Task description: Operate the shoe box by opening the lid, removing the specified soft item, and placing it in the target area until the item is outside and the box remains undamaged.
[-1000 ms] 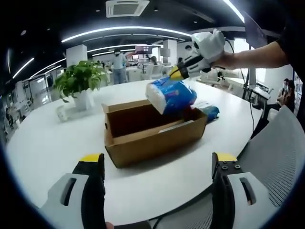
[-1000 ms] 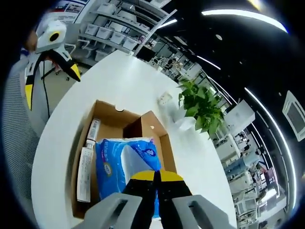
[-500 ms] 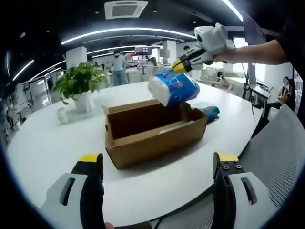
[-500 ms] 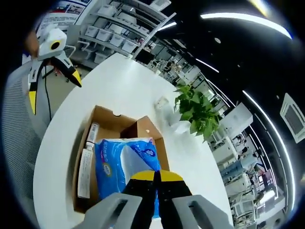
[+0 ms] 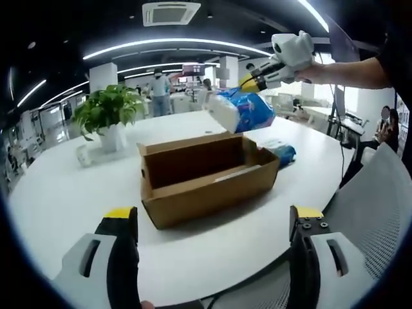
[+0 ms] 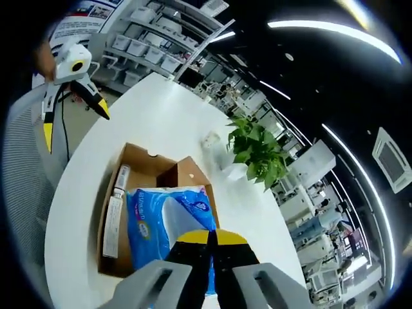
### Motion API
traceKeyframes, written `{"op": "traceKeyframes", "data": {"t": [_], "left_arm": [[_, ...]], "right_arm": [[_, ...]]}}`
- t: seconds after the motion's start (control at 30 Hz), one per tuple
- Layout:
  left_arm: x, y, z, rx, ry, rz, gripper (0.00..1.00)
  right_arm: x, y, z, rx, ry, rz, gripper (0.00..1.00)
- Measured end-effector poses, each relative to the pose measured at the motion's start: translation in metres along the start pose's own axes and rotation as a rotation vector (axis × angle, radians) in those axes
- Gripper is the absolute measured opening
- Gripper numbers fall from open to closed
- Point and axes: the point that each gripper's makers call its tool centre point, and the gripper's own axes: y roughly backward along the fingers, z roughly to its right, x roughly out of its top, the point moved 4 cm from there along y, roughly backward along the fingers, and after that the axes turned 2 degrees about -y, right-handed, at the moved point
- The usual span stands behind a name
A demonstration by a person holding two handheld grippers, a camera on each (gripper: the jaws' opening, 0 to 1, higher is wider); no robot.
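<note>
An open brown shoe box (image 5: 206, 177) stands on the white table (image 5: 58, 199); in the right gripper view the shoe box (image 6: 132, 168) lies below me with a long white carton (image 6: 113, 212) along one wall. My right gripper (image 6: 212, 239) is shut on a blue and white soft pack (image 6: 168, 222), held in the air above the box. In the left gripper view that pack (image 5: 239, 111) hangs over the box's far right corner under the right gripper (image 5: 250, 82). My left gripper (image 5: 209, 222) stands open near the table's front edge, short of the box.
A potted plant (image 5: 108, 116) and a small white cup (image 5: 83, 154) stand at the back left. Another blue pack (image 5: 280, 150) lies on the table right of the box. A grey mesh chair (image 5: 373, 206) is at the right edge. People stand far behind.
The right gripper has lifted the blue pack higher and a little to the right, clear of the box. The left gripper has held still.
</note>
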Motion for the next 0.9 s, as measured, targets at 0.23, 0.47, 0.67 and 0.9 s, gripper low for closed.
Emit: {"op": "traceKeyframes", "data": {"t": [0.23, 0.47, 0.67, 0.9], "left_arm": [[0.000, 0.000, 0.000, -0.001, 0.004, 0.001, 0.98], [0.000, 0.000, 0.001, -0.003, 0.009, 0.001, 0.99], [-0.001, -0.001, 0.002, -0.007, 0.008, -0.005, 0.99], [-0.001, -0.001, 0.002, -0.010, 0.008, -0.010, 0.99]], "right_arm": [[-0.005, 0.011, 0.007, -0.019, 0.001, 0.003, 0.00], [-0.014, 0.022, 0.011, -0.034, 0.002, -0.001, 0.00], [-0.023, 0.031, 0.013, -0.044, 0.000, -0.009, 0.00], [-0.035, 0.043, 0.018, -0.059, -0.003, -0.018, 0.00]]}}
